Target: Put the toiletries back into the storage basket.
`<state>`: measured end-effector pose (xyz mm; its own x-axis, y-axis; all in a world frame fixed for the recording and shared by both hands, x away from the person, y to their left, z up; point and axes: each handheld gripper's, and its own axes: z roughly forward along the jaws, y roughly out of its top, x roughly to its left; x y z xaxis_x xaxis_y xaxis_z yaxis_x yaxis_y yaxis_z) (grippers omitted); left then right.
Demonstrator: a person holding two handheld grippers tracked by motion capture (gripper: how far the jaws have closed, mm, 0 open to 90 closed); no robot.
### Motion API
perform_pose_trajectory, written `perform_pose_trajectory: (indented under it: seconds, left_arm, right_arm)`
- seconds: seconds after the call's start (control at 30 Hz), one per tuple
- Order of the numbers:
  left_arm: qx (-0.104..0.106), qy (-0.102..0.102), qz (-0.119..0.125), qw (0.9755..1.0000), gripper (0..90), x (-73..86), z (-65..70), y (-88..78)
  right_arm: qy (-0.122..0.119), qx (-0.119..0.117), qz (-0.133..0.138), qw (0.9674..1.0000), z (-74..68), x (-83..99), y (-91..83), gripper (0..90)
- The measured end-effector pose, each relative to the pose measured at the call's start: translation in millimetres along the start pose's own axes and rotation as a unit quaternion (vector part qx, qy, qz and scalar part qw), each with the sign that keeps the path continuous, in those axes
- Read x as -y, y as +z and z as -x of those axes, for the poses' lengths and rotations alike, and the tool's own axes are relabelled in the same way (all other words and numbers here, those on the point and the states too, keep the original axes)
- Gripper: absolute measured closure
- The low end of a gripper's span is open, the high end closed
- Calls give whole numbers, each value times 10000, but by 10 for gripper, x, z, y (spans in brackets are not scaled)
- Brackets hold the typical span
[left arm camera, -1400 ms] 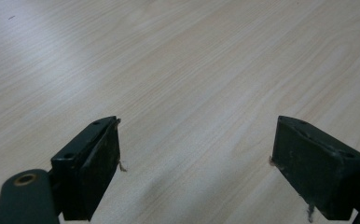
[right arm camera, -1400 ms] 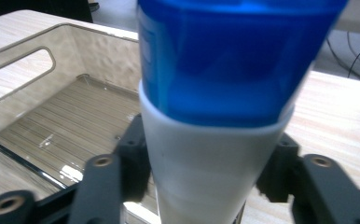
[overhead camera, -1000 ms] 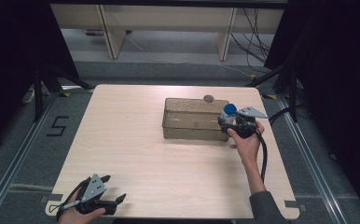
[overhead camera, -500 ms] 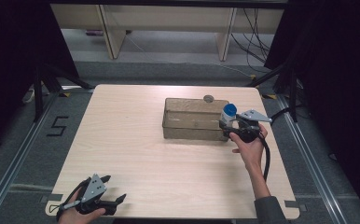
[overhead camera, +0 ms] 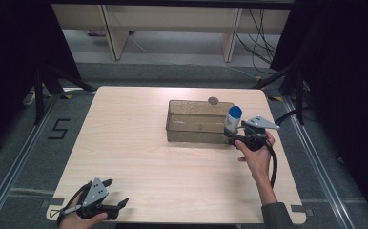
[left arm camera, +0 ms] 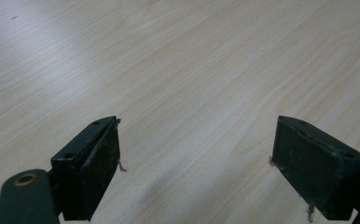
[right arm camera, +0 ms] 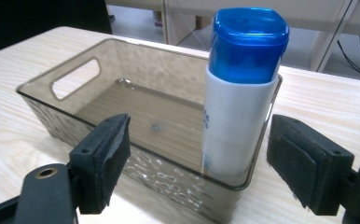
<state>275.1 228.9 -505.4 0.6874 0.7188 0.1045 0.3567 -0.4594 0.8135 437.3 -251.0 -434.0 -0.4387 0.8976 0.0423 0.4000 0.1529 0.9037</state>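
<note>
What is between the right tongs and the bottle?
In the right gripper view, the bin's near wall stands between the open right tongs and the bottle.

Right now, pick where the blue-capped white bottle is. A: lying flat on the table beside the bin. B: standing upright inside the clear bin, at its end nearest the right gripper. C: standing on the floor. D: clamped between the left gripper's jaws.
B: the bottle stands upright inside the bin, against its near end wall, with the right gripper open around it and not touching.

A pale wooden table (overhead camera: 139,157) stands on grey carpet (overhead camera: 25,143) marked with a black "5" (overhead camera: 59,129) at nine o'clock, light wooden shelving (overhead camera: 172,24) and trailing cables (overhead camera: 258,24) at twelve, black curtains (overhead camera: 344,95) either side.
</note>
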Motion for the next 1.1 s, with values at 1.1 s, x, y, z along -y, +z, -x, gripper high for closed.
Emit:
perform_pose_trajectory:
  seconds: [1.1]
  left_arm:
    - [8,1,2,10000,147,0,2,-1]
  right_arm:
    - [-150,-252,-131,9995,-228,96,-192,208]
